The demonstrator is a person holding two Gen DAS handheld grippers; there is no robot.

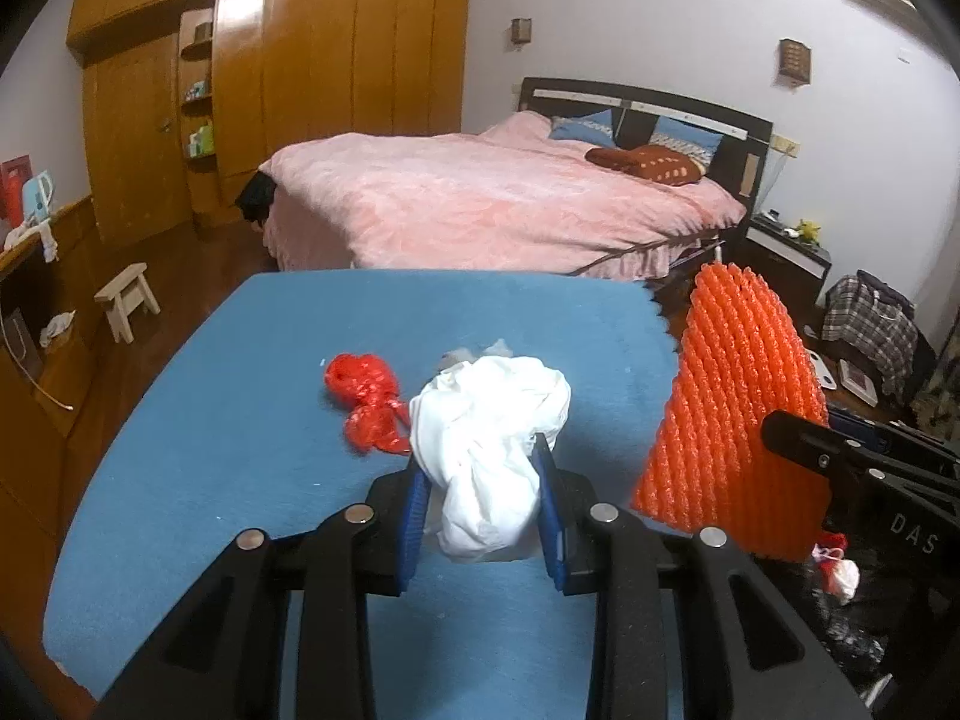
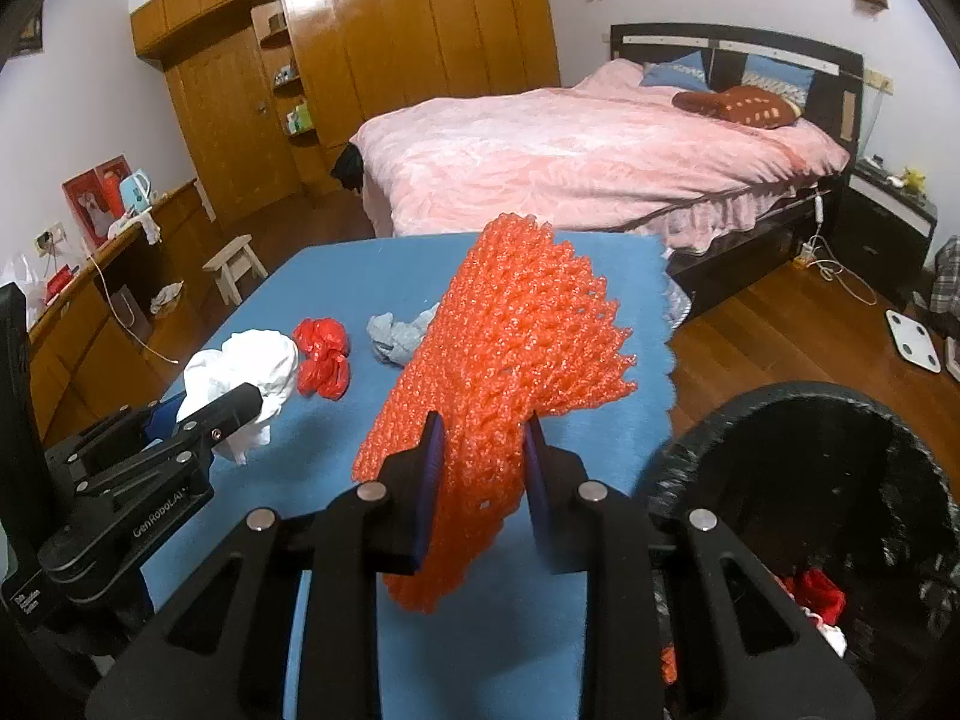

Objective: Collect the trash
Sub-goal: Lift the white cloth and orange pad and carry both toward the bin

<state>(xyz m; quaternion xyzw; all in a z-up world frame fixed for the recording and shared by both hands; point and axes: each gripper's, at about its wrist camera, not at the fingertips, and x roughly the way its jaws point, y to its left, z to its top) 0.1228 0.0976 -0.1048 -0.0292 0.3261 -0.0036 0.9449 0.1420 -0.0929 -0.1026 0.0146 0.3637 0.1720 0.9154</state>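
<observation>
My left gripper (image 1: pixel 485 480) is shut on a crumpled white plastic bag (image 1: pixel 489 438), held just above the blue table (image 1: pixel 240 420). My right gripper (image 2: pixel 483 450) is shut on an orange foam net (image 2: pixel 510 360), lifted off the table; the same net (image 1: pixel 738 396) shows at the right in the left wrist view. A crumpled red plastic bag (image 1: pixel 366 402) lies on the table left of the white bag, and a grey wad (image 2: pixel 396 336) lies behind it. In the right wrist view the white bag (image 2: pixel 246 378) and the left gripper (image 2: pixel 240 414) appear at the left.
A black-lined trash bin (image 2: pixel 840 480) stands off the table's right edge, with red and white scraps inside. A pink bed (image 2: pixel 570 156) lies beyond the table. A small wooden stool (image 1: pixel 126 300) and a low wooden counter (image 1: pixel 36 324) stand to the left on the wood floor.
</observation>
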